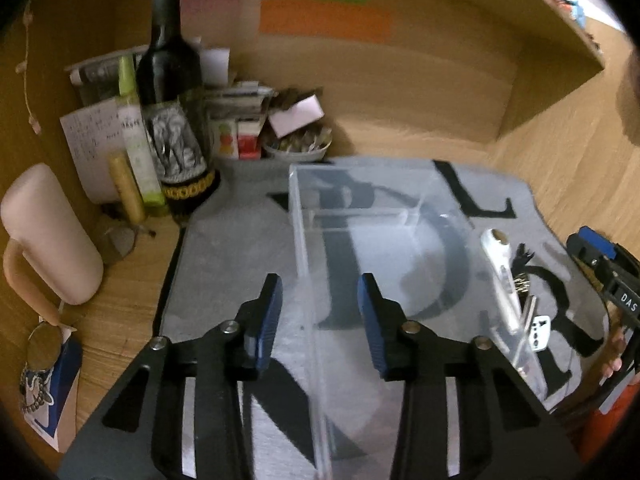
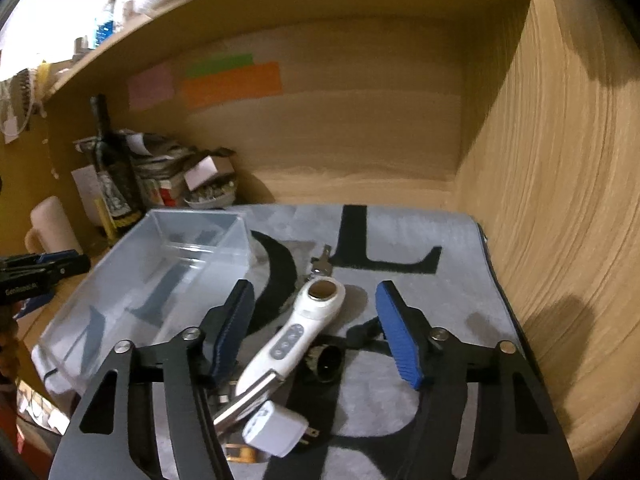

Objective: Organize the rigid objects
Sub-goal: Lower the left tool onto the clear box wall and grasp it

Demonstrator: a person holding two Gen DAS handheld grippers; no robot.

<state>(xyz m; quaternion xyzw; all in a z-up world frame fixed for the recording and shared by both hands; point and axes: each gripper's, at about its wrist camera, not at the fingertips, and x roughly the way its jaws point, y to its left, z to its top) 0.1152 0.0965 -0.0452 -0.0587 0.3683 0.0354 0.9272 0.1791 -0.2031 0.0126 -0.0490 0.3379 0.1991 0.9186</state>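
Dark wine bottle (image 1: 168, 92) at 11 o'clock, green tube (image 1: 136, 140) just beside; pink mug (image 1: 50, 236) at 9; sticky notes (image 1: 324, 12) on back wall at 12.

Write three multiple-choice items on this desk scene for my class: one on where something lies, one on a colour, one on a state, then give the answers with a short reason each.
1. Where does the white handheld device lie?
A. inside the clear box
B. on the grey mat beside the clear box
C. on the shelf above

2. What colour are the pads on the gripper fingers?
A. red
B. blue
C. yellow

3. What state is the clear box in?
A. holding nothing
B. full of keys
C. closed with a lid

Answers:
1 B, it rests on the grey mat right of the box, between the fingers of the right gripper.
2 B, both views show blue pads.
3 A, only the mat's lettering shows through its open top.
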